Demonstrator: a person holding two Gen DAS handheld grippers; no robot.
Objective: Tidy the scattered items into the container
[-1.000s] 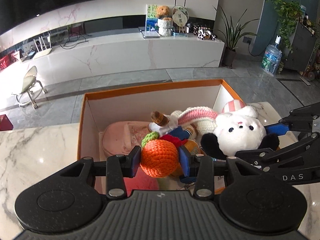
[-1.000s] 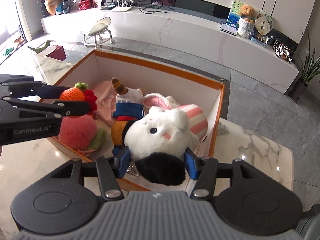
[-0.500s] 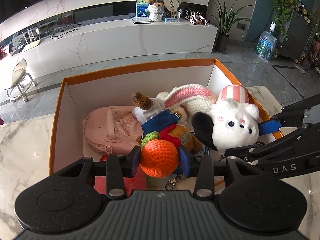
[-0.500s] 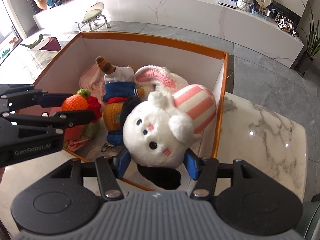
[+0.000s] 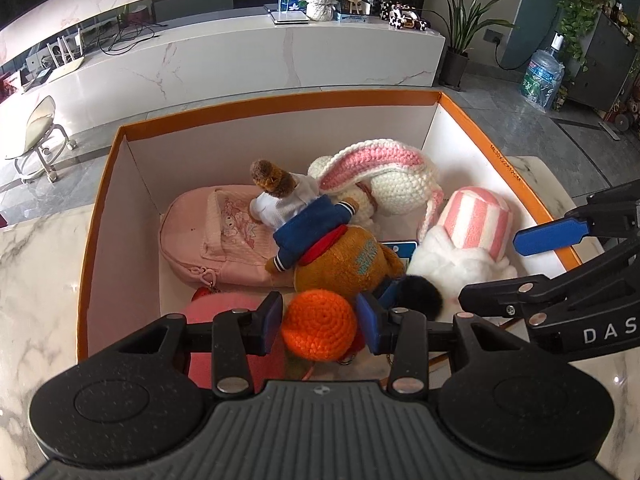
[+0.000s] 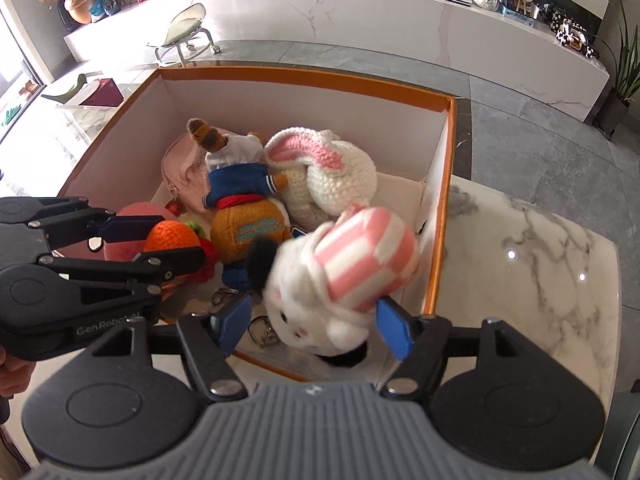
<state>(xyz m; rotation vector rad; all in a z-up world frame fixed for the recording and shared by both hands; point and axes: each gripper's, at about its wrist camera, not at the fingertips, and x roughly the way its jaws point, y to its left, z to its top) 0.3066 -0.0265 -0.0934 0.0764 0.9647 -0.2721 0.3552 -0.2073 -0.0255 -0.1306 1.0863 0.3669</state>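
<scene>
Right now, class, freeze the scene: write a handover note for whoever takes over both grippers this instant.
Left gripper: shut on the orange crochet toy, held over the near end of the box.
Right gripper: open, pads either side of the white plush, which is blurred at the box's near right rim.
Done: crochet rabbit, bear in blue jacket and pink pouch lie in the box.
Left: release the orange toy into the box, check the plush is fully inside, and scan the marble table; no loose items show on the visible part.
</scene>
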